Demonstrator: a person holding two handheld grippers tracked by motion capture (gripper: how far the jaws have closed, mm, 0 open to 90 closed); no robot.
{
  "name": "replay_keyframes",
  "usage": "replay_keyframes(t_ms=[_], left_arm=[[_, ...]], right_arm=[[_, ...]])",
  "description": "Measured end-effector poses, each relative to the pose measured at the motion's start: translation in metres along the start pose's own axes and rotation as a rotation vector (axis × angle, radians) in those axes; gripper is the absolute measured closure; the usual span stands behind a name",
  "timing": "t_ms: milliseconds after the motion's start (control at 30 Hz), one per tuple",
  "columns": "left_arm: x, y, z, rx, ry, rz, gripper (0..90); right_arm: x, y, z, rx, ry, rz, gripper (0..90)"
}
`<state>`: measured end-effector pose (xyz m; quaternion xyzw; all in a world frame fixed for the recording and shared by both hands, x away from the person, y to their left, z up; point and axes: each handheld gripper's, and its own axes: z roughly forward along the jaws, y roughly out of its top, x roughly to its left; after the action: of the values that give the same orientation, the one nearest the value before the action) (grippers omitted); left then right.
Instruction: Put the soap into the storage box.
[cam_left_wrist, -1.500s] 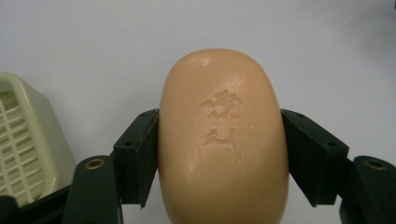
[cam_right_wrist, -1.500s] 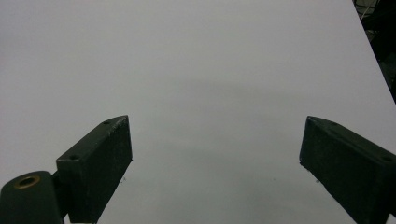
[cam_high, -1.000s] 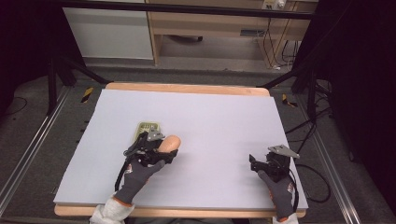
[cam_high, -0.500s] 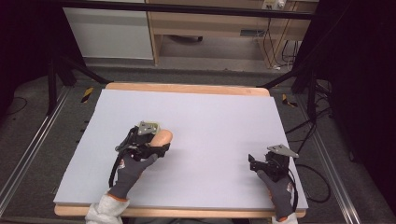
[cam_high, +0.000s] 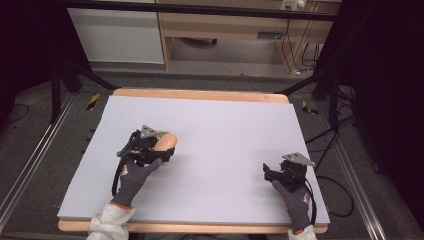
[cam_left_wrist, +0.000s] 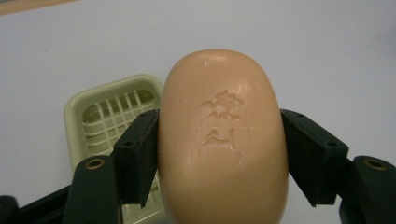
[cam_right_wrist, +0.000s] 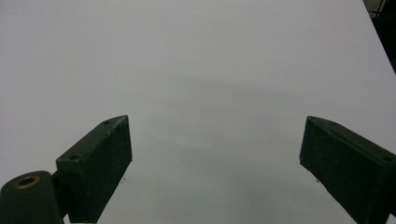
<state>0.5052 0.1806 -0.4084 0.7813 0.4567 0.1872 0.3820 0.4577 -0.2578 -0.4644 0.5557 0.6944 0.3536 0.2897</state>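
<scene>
My left gripper (cam_high: 166, 146) is shut on a peach-coloured oval bar of soap (cam_high: 167, 140), at the left middle of the white table top (cam_high: 230, 125). In the left gripper view the soap (cam_left_wrist: 222, 140) is clamped between the two black fingers (cam_left_wrist: 137, 154), its stamped face towards the camera. A pale green slotted soap dish (cam_left_wrist: 109, 109) lies on the table below and left of it. From above, only a green edge of the dish (cam_high: 160, 133) peeks out beside the gripper. My right gripper (cam_high: 269, 172) rests open near the right front of the table, with bare table between its jaws (cam_right_wrist: 215, 158).
The table top has a wooden rim (cam_high: 200, 94). Behind it stand a white cabinet (cam_high: 117, 35) and a wooden shelf unit (cam_high: 240, 25). Cables (cam_high: 340, 185) trail on the floor at the right. Dark frame legs (cam_high: 60, 80) stand at the back left.
My left gripper has carried the soap left and slightly away from the person, so it now hangs by the dish and covers most of it. The right gripper has barely moved.
</scene>
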Motion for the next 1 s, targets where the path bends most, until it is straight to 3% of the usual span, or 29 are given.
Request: replay_keyframes(t_ms=[467, 1000], left_arm=[[0.017, 0.003, 0.001, -0.005, 0.023, -0.028, 31.9], [0.039, 0.000, 0.019, 0.013, 0.068, -0.068, 31.8]], right_arm=[[0.001, 0.004, 0.002, -0.010, 0.000, 0.005, 9.3], [0.001, 0.004, 0.005, -0.002, -0.005, 0.001, 8.9]])
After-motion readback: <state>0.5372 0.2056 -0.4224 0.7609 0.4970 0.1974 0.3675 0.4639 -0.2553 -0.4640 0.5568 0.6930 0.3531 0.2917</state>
